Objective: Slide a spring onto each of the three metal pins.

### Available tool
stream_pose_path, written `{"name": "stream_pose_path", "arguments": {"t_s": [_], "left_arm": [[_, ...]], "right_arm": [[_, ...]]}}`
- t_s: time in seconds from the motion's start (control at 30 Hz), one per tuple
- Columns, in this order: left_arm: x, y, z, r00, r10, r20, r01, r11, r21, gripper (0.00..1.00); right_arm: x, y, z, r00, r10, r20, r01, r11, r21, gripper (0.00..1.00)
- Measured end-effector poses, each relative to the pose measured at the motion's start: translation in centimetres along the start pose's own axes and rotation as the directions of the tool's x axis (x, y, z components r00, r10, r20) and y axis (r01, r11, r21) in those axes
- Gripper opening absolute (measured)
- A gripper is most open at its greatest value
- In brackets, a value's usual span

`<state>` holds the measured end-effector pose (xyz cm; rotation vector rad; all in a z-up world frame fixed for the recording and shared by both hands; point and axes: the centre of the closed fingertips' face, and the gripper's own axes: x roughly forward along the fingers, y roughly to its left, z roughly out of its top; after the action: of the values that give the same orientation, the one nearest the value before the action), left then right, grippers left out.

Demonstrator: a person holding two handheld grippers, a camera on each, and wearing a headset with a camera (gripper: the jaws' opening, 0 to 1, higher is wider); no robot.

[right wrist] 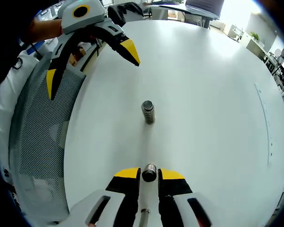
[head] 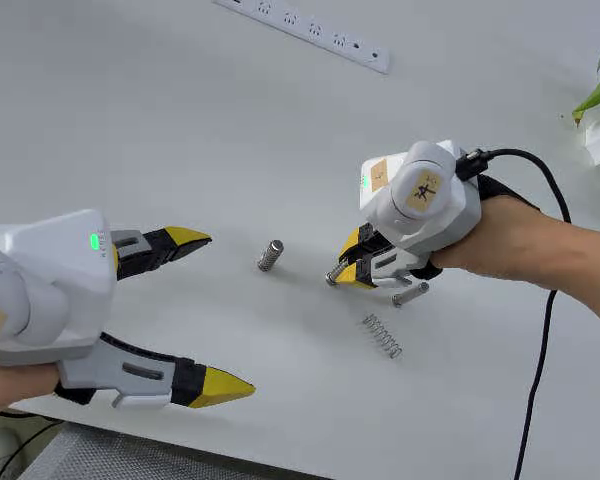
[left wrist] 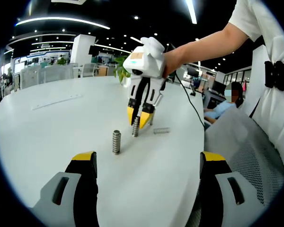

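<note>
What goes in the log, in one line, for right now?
left hand-held gripper: open, holding nothing | right hand-held gripper: shut on gripped pin, spring on it | finished pin: standing alone | bare pin, loose spring: lying nearby

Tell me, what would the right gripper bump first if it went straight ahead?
Probably the spring-covered pin standing upright ahead of the right gripper, though depth is unclear.
</note>
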<state>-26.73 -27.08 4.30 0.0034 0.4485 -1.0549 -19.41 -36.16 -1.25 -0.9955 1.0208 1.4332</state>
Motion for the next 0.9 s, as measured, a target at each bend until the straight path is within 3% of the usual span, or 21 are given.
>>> {"name": "stream_pose_path", "arguments": {"t_s": [0.5, 0.73, 0.9], "left_arm": [[-0.6, -0.1, 0.2, 0.9999, -0.001, -0.015, 0.001, 1.000, 0.020, 0.89], [-0.8, -0.3, 0.4, 0.9997, 0.002, -0.026, -0.001, 0.999, 0.035, 0.89], [-1.2, -0.4, 0.4, 0.9991, 0.005, -0.042, -0.003, 0.999, 0.049, 0.89]], "right_arm": [[-1.7, 0.0, 0.6, 0.9955, -0.045, 0.083, 0.040, 0.998, 0.057, 0.25], [-3.8, 0.5, 1.0, 0.9865, -0.075, 0.145, 0.064, 0.994, 0.084, 0.33], [-5.4, 1.0, 1.2, 0.9748, -0.110, 0.194, 0.091, 0.990, 0.105, 0.40]]}}
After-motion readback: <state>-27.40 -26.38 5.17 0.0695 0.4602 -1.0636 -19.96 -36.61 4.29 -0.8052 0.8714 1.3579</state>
